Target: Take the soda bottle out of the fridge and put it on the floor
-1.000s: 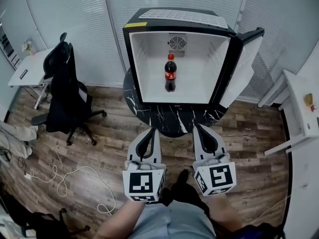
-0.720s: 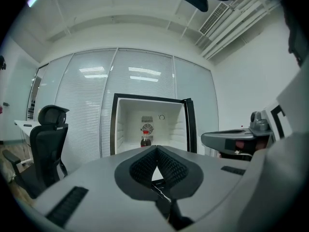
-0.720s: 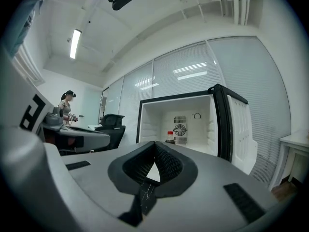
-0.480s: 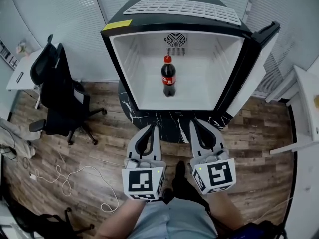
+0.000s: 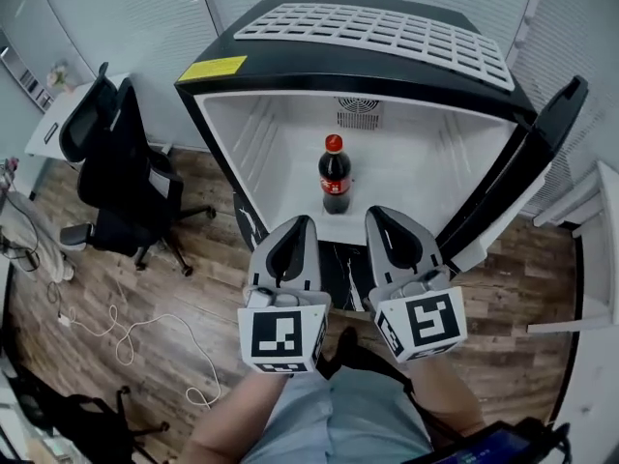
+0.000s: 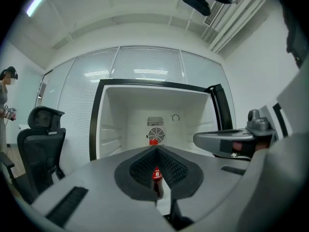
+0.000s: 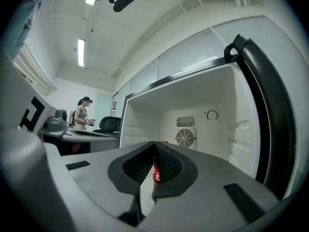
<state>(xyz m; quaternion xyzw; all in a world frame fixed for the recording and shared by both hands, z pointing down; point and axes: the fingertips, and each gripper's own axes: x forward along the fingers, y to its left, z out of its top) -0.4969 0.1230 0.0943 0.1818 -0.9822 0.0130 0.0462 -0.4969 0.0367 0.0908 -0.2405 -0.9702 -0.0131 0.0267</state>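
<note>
The fridge [image 5: 372,42] stands open on a dark veined counter [image 5: 338,264], its door [image 5: 527,177] swung out to the right and its white inside bare but for one thing. The soda bottle [image 5: 335,174] stands upright on the fridge's white bottom, about midway between the side walls, red cap up, red label around dark drink, with the round fan [image 5: 358,114] in the back wall behind it. Both tools hover side by side just in front of the open fridge, pointing at the bottle and well short of it. The left tongs [image 5: 293,230] are narrow, tips pressed together with nothing between them; their own view shows the bottle only through the gap behind the tips. The right tongs [image 5: 385,218] are likewise drawn together and empty. To the left a black office chair [image 5: 111,162] sits on the wooden floor [image 5: 193,298], where a pale cable [image 5: 126,332] loops. In the right gripper view a person [image 7: 83,112] stands far off at the left.
</note>
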